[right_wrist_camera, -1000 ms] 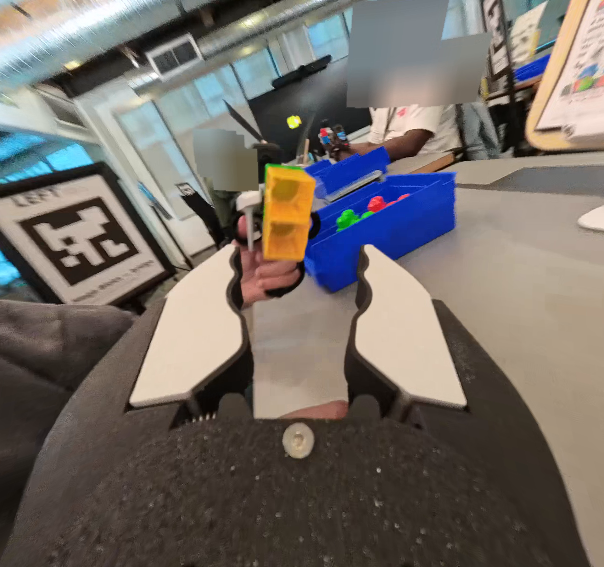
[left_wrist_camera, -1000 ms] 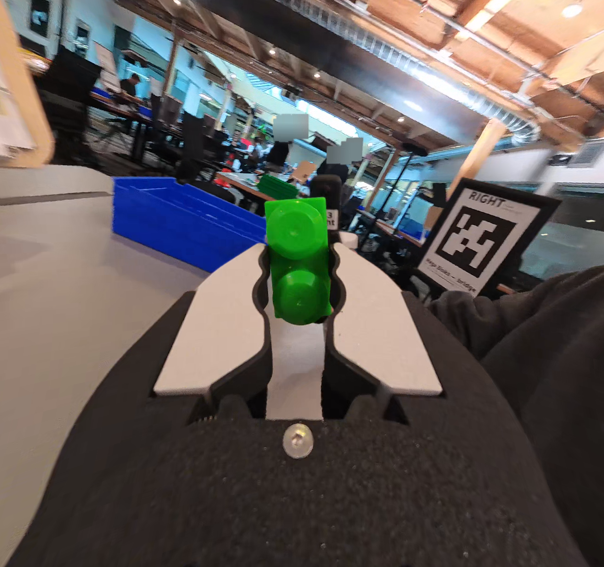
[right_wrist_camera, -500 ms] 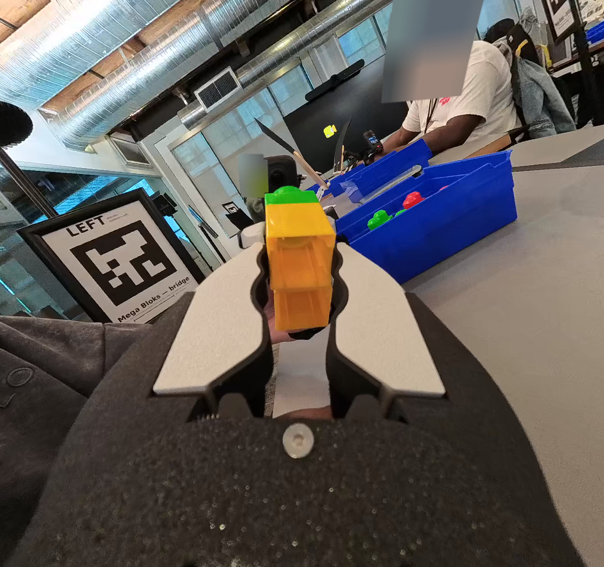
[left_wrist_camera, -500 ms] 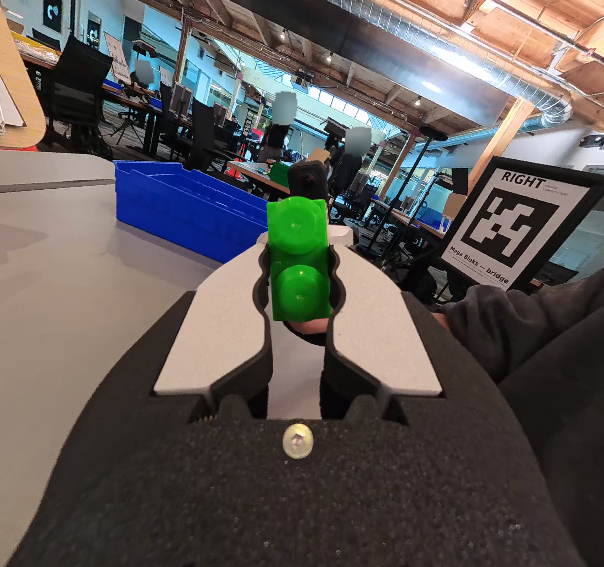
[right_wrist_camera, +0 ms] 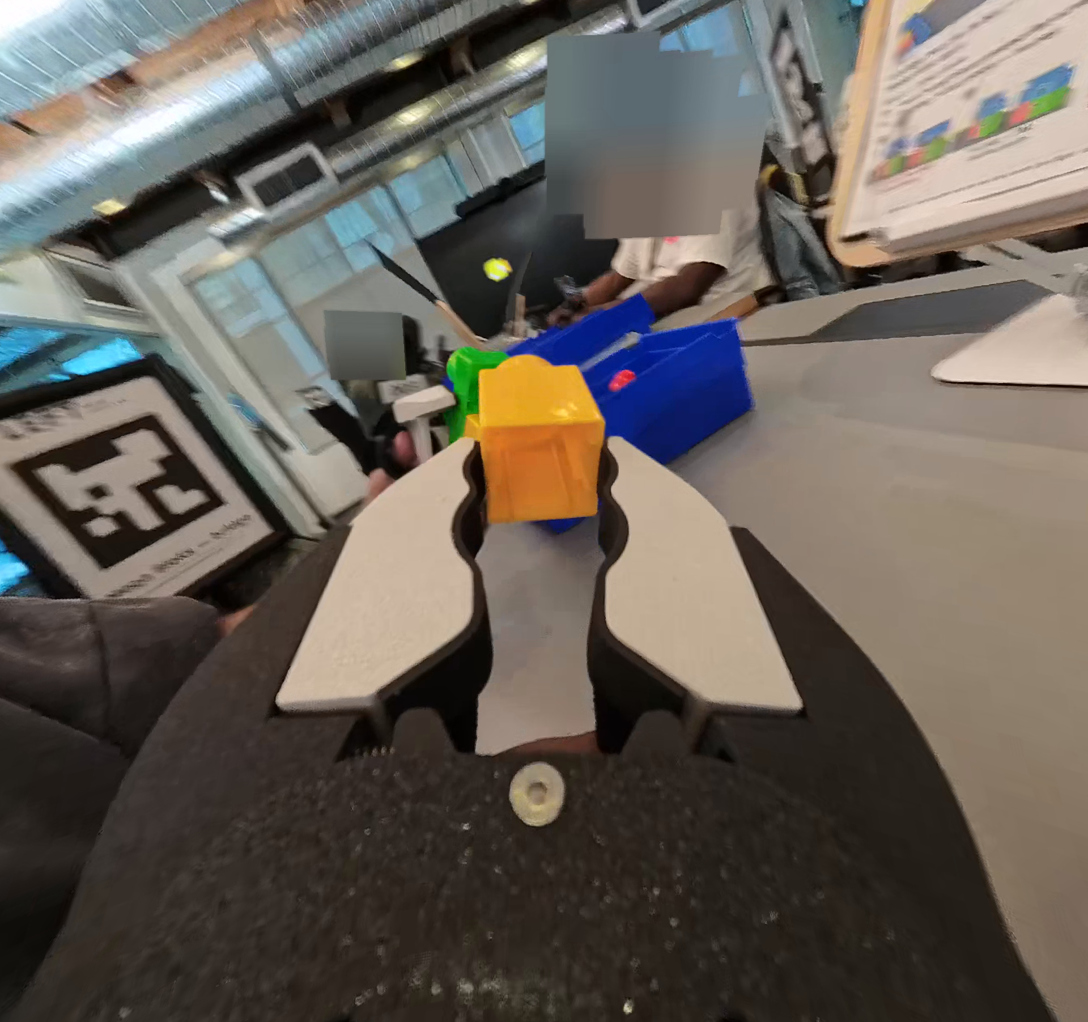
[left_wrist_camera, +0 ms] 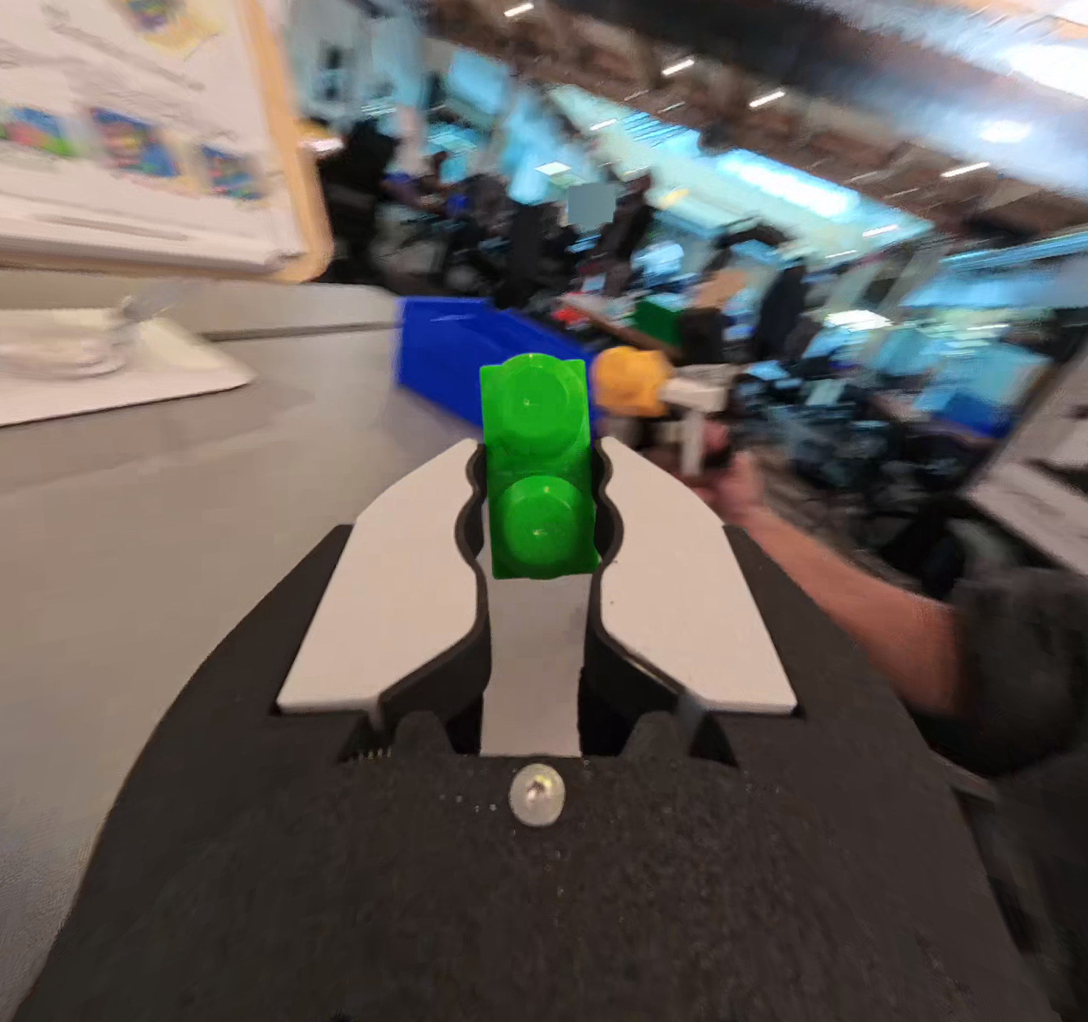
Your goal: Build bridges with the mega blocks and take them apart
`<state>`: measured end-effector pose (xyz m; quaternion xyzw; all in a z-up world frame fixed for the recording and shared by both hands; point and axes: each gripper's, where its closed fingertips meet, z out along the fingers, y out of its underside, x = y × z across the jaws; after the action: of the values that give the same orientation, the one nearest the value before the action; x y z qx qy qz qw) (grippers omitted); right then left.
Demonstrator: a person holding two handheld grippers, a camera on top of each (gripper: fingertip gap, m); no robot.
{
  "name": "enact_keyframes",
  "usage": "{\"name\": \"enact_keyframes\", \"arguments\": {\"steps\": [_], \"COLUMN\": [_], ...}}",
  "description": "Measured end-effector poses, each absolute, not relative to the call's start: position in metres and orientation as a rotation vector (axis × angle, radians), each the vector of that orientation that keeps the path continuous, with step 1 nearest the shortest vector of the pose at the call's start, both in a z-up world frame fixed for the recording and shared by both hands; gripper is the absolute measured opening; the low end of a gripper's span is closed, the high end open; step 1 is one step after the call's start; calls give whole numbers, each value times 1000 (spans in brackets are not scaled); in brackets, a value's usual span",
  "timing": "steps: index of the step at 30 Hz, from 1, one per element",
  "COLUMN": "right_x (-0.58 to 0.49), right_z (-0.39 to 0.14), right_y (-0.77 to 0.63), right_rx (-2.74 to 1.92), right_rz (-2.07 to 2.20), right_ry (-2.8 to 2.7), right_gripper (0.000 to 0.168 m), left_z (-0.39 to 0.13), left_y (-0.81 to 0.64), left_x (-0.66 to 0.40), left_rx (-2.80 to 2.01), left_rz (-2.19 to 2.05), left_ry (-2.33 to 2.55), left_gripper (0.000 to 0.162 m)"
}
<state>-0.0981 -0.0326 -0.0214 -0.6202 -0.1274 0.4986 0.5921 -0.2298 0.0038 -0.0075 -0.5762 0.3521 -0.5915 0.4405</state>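
Left gripper (left_wrist_camera: pixel 537 464): raised above the grey counter (left_wrist_camera: pixel 176 522), fingers closed onto a green block (left_wrist_camera: pixel 536 472) with two studs facing the camera; block upright between the tips. Right gripper (right_wrist_camera: pixel 538 464): also held up off the counter, closed on an orange block (right_wrist_camera: pixel 538 446), hollow underside toward the camera. In the right wrist view the green block (right_wrist_camera: pixel 465 390) sits just left of the orange one; contact cannot be judged. Blue bin (right_wrist_camera: pixel 671 387) rests on the counter beyond, a red piece inside. Both views are motion-blurred.
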Motion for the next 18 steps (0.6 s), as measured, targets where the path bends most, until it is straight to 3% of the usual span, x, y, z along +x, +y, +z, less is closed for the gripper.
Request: {"name": "enact_keyframes", "arguments": {"steps": [5, 8, 11, 18], "right_x": [-33, 56, 150, 270], "right_z": [-27, 21, 18, -97], "right_y": [-20, -28, -9, 79], "right_rx": [-1663, -1716, -1934, -2263], "right_rz": [458, 87, -153, -187], "right_ry": [-170, -55, 3, 248], "right_gripper": [36, 37, 36, 37], "left_z": [-53, -47, -40, -40], "left_y": [39, 24, 11, -3], "left_x": [-244, -231, -219, -201], "left_rx": [-1715, -1672, -1622, -1602], "left_rz": [-792, -801, -845, -910], "left_ry": [791, 885, 942, 1037], "left_gripper": [33, 33, 33, 33]}}
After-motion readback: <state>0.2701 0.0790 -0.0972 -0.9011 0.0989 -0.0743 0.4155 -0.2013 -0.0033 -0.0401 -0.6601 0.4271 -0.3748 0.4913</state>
